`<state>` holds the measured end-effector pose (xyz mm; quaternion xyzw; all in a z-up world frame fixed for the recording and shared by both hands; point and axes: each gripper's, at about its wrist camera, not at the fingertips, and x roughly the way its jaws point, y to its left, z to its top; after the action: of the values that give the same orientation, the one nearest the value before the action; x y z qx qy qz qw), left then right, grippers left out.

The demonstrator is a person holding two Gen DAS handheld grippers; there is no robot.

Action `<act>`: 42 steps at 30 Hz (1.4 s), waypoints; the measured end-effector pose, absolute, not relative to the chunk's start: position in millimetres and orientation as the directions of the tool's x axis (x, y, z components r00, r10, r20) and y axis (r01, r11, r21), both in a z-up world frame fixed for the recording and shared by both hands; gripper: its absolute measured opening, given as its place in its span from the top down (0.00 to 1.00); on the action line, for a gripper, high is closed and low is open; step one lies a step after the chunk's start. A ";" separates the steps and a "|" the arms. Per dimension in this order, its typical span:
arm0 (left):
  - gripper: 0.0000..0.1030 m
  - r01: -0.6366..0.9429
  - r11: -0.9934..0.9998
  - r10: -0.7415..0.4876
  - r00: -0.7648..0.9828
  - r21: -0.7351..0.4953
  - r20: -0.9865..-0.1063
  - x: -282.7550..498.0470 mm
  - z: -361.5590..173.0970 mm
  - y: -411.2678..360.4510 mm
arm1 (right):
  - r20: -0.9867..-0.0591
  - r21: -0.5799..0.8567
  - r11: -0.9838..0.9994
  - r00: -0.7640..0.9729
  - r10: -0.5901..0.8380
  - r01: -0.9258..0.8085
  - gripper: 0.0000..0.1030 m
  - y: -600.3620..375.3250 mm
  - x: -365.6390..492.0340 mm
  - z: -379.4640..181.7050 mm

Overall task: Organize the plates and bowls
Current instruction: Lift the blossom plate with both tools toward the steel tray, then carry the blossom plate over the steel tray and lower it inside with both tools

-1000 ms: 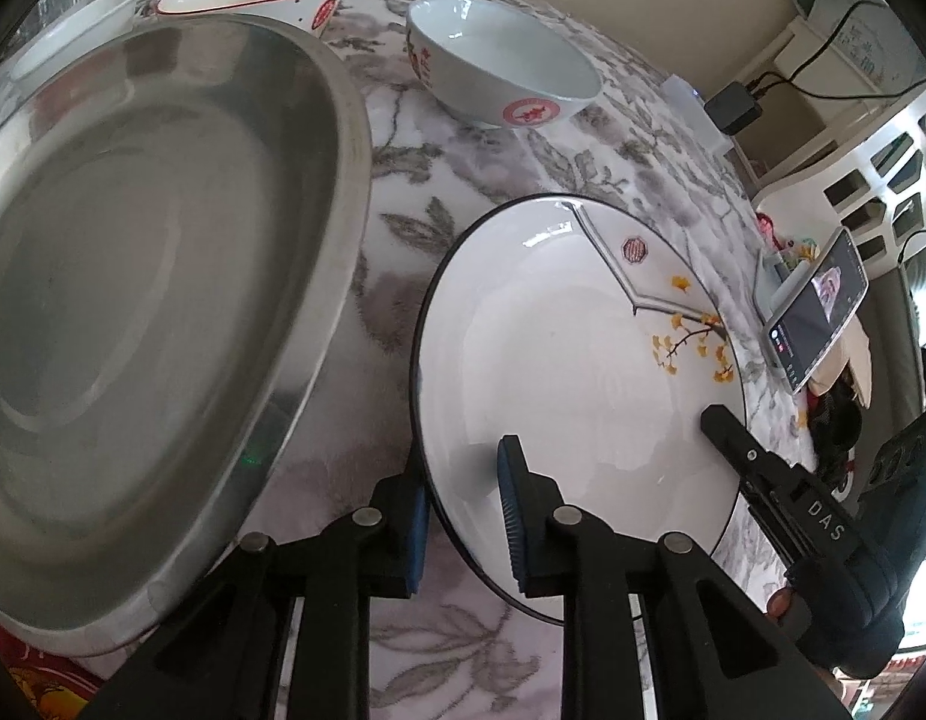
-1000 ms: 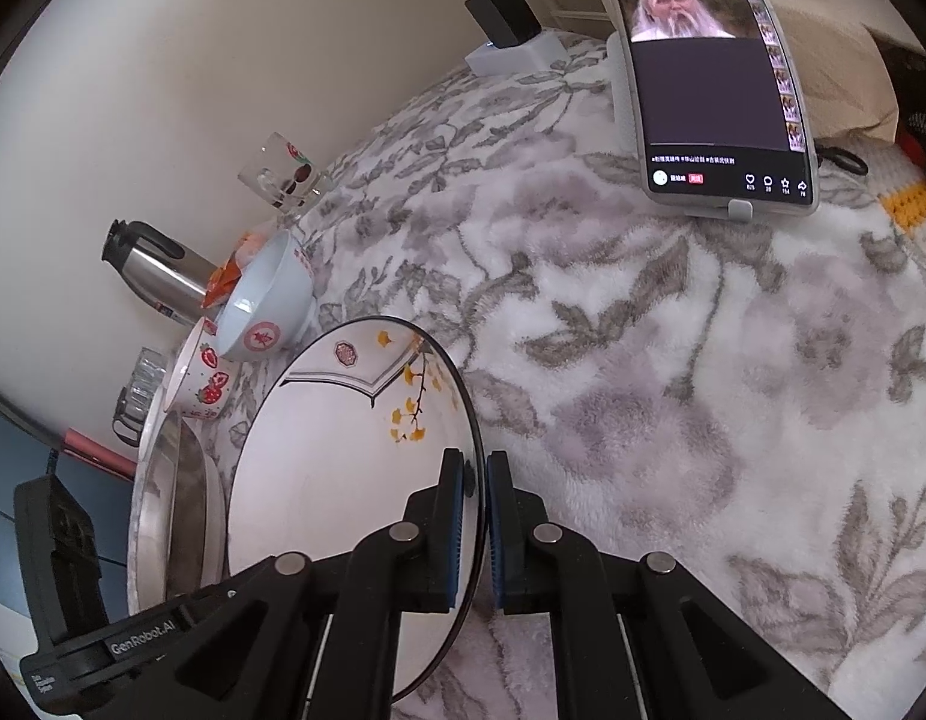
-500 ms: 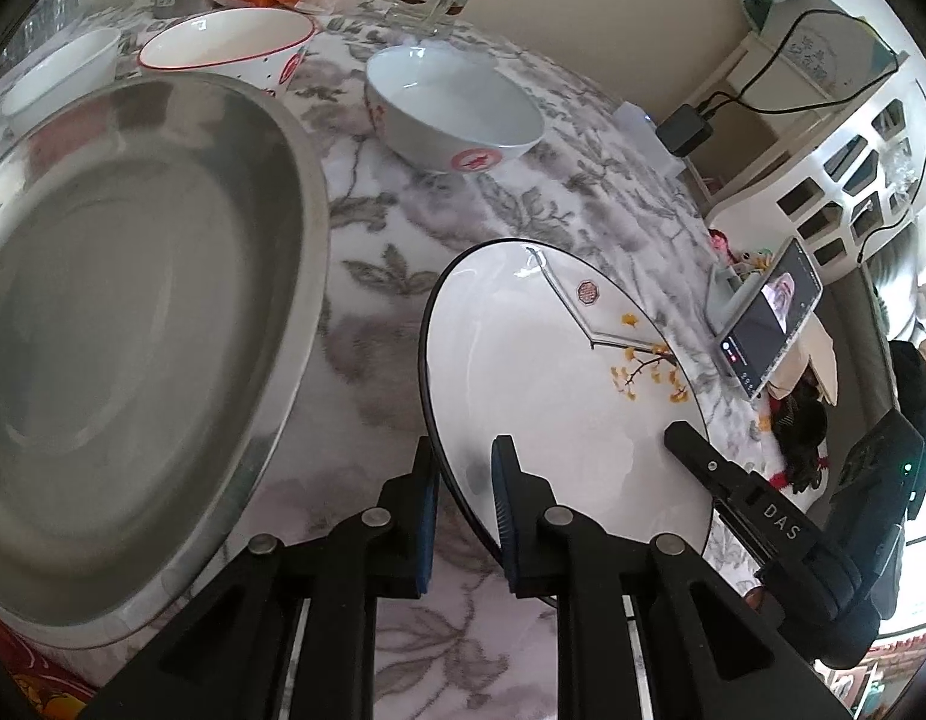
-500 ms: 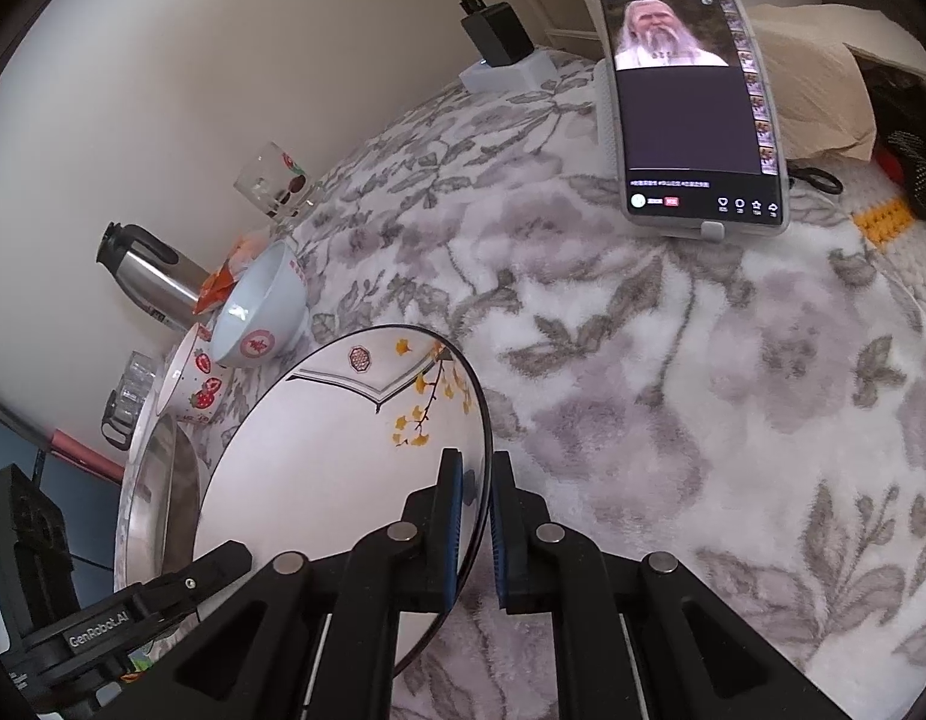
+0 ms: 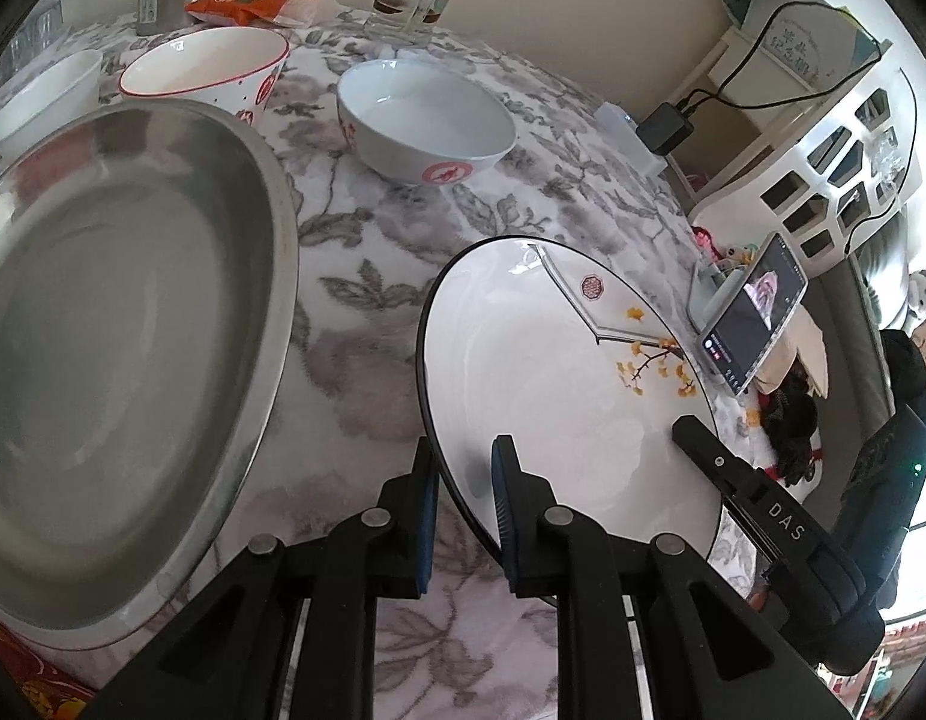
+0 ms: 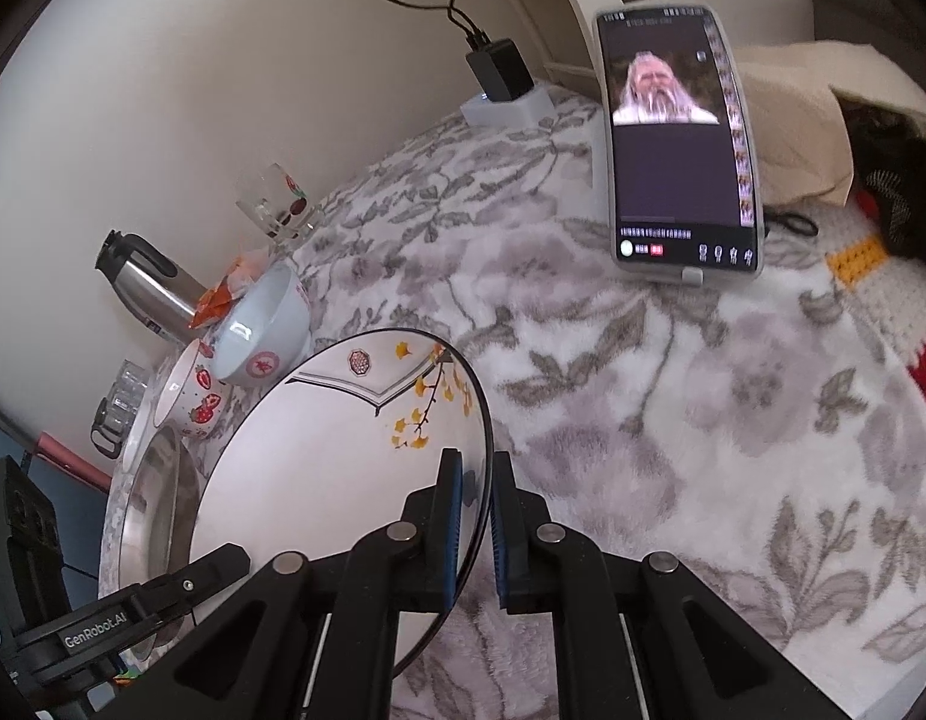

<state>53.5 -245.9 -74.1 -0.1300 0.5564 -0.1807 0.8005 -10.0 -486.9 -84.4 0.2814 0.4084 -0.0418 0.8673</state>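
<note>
Spanning both closed jaws, plate (image 5: 553, 396) rim pinched.

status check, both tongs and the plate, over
Left tongs and right tongs both shut on plate rim, opposite sides. Steel basin close on its left, white bowl beyond, phone nearby.

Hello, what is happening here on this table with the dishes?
A person holds one white plate with both tools: the left tool is shut on its near rim, the right tool on the opposite rim. A large steel basin sits beside it, and two bowls wait farther back on the flowered cloth.
</note>
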 end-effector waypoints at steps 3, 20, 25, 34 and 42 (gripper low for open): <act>0.83 0.160 0.897 -0.442 0.334 -0.412 -0.833 52.9 -65.0 -244.5 | -0.722 0.448 0.842 0.677 0.142 0.301 0.91 -485.2 -11.3 -74.1; 0.83 0.101 0.895 -0.431 0.440 -0.434 -0.788 66.3 -17.5 -182.3 | -0.686 0.389 0.903 0.711 0.154 0.181 0.88 -419.6 12.8 -7.0; 0.83 0.063 0.890 -0.426 0.469 -0.452 -0.774 68.5 -5.3 -153.2 | -0.688 0.371 0.917 0.706 0.168 0.143 0.88 -392.6 21.5 8.0; 0.83 0.031 0.867 -0.445 0.496 -0.497 -0.746 69.8 9.6 -109.8 | -0.690 0.342 0.933 0.704 0.170 0.110 0.88 -352.1 29.7 30.2; 0.83 -0.010 0.844 -0.452 0.523 -0.536 -0.723 73.1 17.0 -66.0 | -0.695 0.307 0.949 0.698 0.172 0.073 0.88 -308.2 39.2 47.6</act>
<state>73.1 -66.0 17.0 -0.2457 0.4704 -0.1319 0.8372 39.2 -308.2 47.6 0.1576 0.3876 0.0273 0.9078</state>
